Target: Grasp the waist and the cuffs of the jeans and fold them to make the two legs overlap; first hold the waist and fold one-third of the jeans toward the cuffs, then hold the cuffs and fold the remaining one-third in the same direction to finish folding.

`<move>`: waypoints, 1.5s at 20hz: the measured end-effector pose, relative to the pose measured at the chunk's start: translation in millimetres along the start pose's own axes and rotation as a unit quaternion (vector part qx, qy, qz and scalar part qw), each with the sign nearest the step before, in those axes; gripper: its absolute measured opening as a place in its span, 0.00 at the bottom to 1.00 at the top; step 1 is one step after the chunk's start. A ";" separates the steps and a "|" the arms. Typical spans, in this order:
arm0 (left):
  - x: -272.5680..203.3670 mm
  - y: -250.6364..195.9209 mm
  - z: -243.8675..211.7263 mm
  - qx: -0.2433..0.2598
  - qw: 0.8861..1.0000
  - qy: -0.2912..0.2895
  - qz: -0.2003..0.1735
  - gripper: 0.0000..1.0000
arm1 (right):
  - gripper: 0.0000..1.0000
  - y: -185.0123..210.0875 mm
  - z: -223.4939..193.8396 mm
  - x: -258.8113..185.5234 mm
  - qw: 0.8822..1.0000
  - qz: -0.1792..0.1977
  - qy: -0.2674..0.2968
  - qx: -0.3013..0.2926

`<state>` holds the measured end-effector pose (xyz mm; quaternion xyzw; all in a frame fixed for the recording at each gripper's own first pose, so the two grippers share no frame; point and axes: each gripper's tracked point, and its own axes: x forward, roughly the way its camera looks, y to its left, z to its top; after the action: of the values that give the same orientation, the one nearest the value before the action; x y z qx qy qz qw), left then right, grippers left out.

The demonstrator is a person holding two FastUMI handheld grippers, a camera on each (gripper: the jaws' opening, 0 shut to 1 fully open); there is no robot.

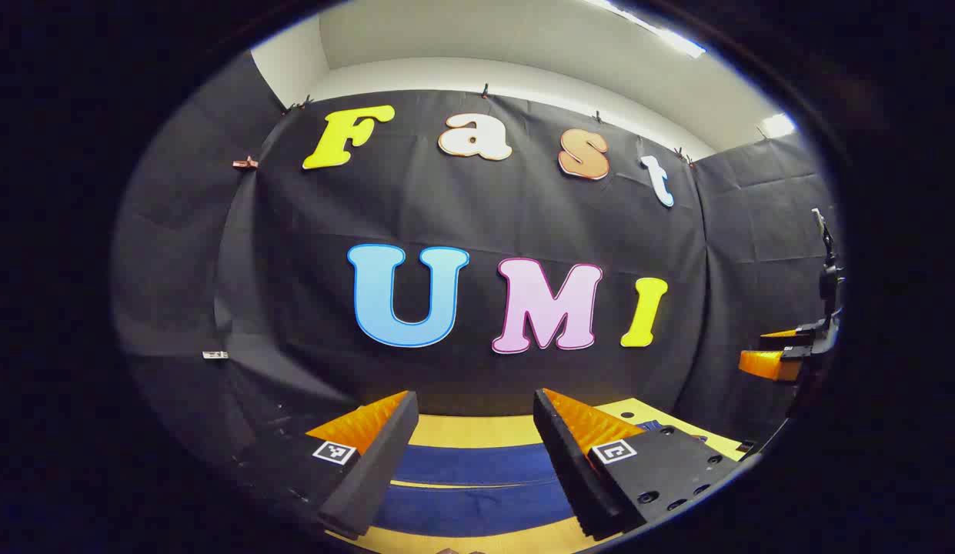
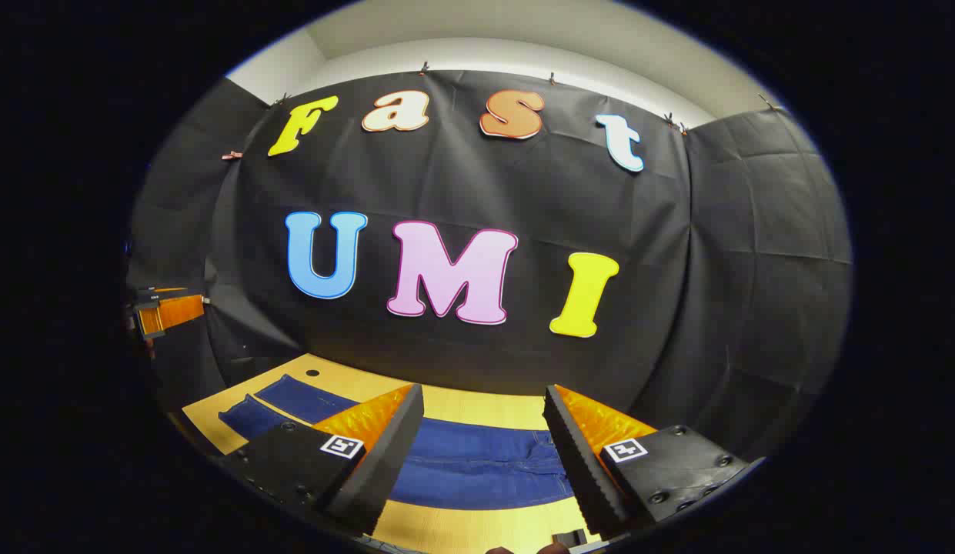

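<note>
Nearest, the left tool (image 1: 475, 438) and the right tool (image 2: 483, 435) are both hanging wide apart, gripping nothing. Beyond them the jeans (image 2: 477, 462) are lying flat across the wooden worktop (image 2: 477, 406), legs side by side stretching leftward.

No readable text besides the wall's letters.

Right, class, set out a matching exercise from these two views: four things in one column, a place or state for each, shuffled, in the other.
1. jeans
2. left gripper
3. right gripper
4. table

A. open, above the legs
B. open, above the waist end
C. wooden, under the denim
D. spread flat, legs apart

Pairs: 1-D, 2-A, 3-B, 4-C
</note>
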<state>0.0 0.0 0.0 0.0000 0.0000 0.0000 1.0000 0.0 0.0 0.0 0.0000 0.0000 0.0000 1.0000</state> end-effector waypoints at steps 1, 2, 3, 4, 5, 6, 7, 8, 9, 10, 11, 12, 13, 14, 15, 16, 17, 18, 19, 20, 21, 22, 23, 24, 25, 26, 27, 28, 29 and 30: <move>1.5 -0.1 -0.2 -0.003 1.000 0.000 -0.001 0.95 | 0.97 -3.6 -0.1 0.4 1.000 -0.003 0.000 0.003; 2.1 -0.2 -2.0 -0.005 1.000 0.002 -0.002 0.95 | 0.97 -7.5 -2.0 1.9 1.000 -0.006 0.003 0.002; 2.1 0.2 -2.6 -0.006 1.000 0.004 -0.001 0.95 | 0.97 -11.2 -4.1 3.4 1.000 -0.009 0.007 0.000; 3.2 -0.6 -3.8 -0.008 1.000 0.005 0.000 0.95 | 0.97 -13.4 -5.7 5.1 1.000 -0.010 0.011 0.000; 4.8 -1.1 -4.9 -0.010 1.000 0.007 0.000 0.96 | 0.97 -15.7 -4.6 4.7 1.000 -0.010 0.012 0.002; 4.2 -0.4 -7.5 -0.012 1.000 0.010 0.001 0.96 | 0.97 -19.0 -3.1 4.9 1.000 -0.012 0.011 0.004; 4.8 1.2 -9.0 -0.014 1.000 0.011 0.003 0.95 | 0.97 -22.1 -2.0 4.6 1.000 -0.016 0.010 0.004; 4.0 2.6 -9.3 -0.015 1.000 0.013 0.006 0.95 | 0.97 -25.6 -2.5 3.6 1.000 -0.019 0.010 0.004; 3.8 4.3 -9.0 -0.016 1.000 0.014 0.008 0.95 | 0.97 -27.3 -3.0 2.0 1.000 -0.021 0.011 0.004; 3.7 5.4 -9.9 -0.017 1.000 0.014 0.011 0.95 | 0.97 -29.1 -3.9 0.6 1.000 -0.022 0.012 0.004; 2.7 6.2 -9.5 -0.017 1.000 0.014 0.012 0.95 | 0.97 -30.7 -5.8 -1.0 1.000 -0.024 0.013 0.003; 0.3 6.6 -8.4 -0.016 1.000 0.013 0.012 0.95 | 0.97 -31.1 -6.9 -2.5 1.000 -0.025 0.015 0.001; -0.9 6.7 -8.1 -0.015 1.000 0.013 0.012 0.95 | 0.97 -32.0 -7.9 -4.2 0.999 -0.028 0.017 0.000; -2.6 6.0 -9.6 -0.013 1.000 0.013 0.010 0.96 | 0.97 -32.5 -7.9 -6.6 0.999 -0.029 0.016 0.000; -4.1 6.1 -9.5 -0.010 1.000 0.013 0.009 0.95 | 0.97 -31.0 -7.0 -7.6 1.000 -0.027 0.015 0.000; -6.4 5.7 -8.1 -0.005 1.000 0.012 0.006 0.95 | 0.97 -29.5 -8.4 -7.5 1.000 -0.026 0.015 -0.004; -7.0 4.9 -8.4 0.002 1.000 0.012 0.000 0.95 | 0.97 -28.8 -10.2 -7.0 1.000 -0.023 0.017 -0.012; -8.2 3.6 -9.8 0.013 1.000 0.012 -0.009 0.95 | 0.97 -28.7 -11.3 -6.5 0.999 -0.019 0.016 -0.022; -9.0 3.8 -11.1 0.027 0.999 0.011 -0.022 0.95 | 0.97 -29.8 -12.7 -4.2 0.999 -0.016 0.012 -0.032; -8.3 4.3 -15.2 0.039 0.998 0.011 -0.038 0.95 | 0.97 -30.2 -16.9 0.1 0.999 -0.007 0.010 -0.040; -6.5 5.8 -22.5 0.051 0.997 0.016 -0.056 0.95 | 0.97 -31.8 -25.0 3.8 0.999 0.004 0.012 -0.048; -5.2 8.6 -36.5 0.067 0.994 0.032 -0.076 0.95 | 0.97 -35.8 -38.5 9.7 0.998 0.014 0.022 -0.056; -2.4 14.9 -53.5 0.090 0.990 0.058 -0.093 0.95 | 0.97 -41.3 -57.6 15.6 0.997 0.025 0.042 -0.066; -3.8 20.4 -74.6 0.115 0.983 0.089 -0.113 0.96 | 0.97 -46.3 -78.3 21.4 0.994 0.039 0.064 -0.078; -1.8 28.0 -97.4 0.141 0.974 0.121 -0.127 0.97 | 0.97 -50.6 -102.0 29.2 0.990 0.055 0.092 -0.091; 2.5 35.5 -119.8 0.162 0.965 0.151 -0.138 0.97 | 0.97 -54.4 -129.8 36.9 0.983 0.075 0.128 -0.105; 6.4 41.9 -142.7 0.173 0.957 0.177 -0.151 0.97 | 0.97 -57.4 -157.0 44.8 0.974 0.098 0.161 -0.124; 11.5 44.7 -170.3 0.174 0.950 0.203 -0.164 0.97 | 0.98 -61.0 -180.8 53.3 0.965 0.119 0.187 -0.142; 15.7 47.9 -196.3 0.169 0.941 0.234 -0.176 0.97 | 0.98 -66.2 -204.9 59.0 0.954 0.139 0.214 -0.159; 18.7 52.2 -222.9 0.167 0.930 0.267 -0.189 0.97 | 0.98 -70.8 -232.5 64.6 0.941 0.162 0.243 -0.171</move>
<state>18.7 52.2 -222.9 0.1670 0.2672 -0.1887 0.9301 64.6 -70.8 -232.5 -0.1706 0.2432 0.1616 0.9411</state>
